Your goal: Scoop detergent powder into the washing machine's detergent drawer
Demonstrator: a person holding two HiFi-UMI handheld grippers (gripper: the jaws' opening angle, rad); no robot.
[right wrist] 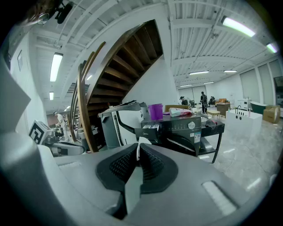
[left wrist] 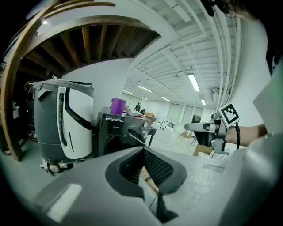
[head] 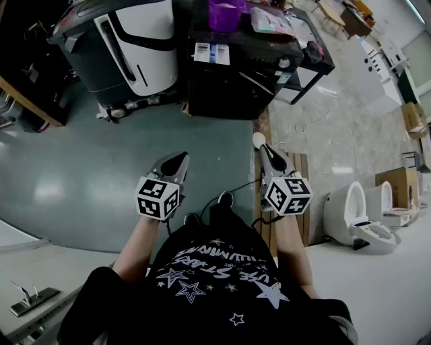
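Grey floor [head: 135,155] separates both grippers from the far washing machine [head: 236,81]. A white scoop [head: 258,139] is pinched in the right gripper [head: 266,149], bowl pointing far; the left gripper [head: 180,159] is pressed together.

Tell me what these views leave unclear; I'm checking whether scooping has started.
The purple container: cut by the head view's top edge; contents unseen.
The white scoop in the right gripper: tiny in the head view, edge-on in the right gripper view; loaded or empty, unclear.
The washing machine: far and small in every view; drawer open or shut, unclear.
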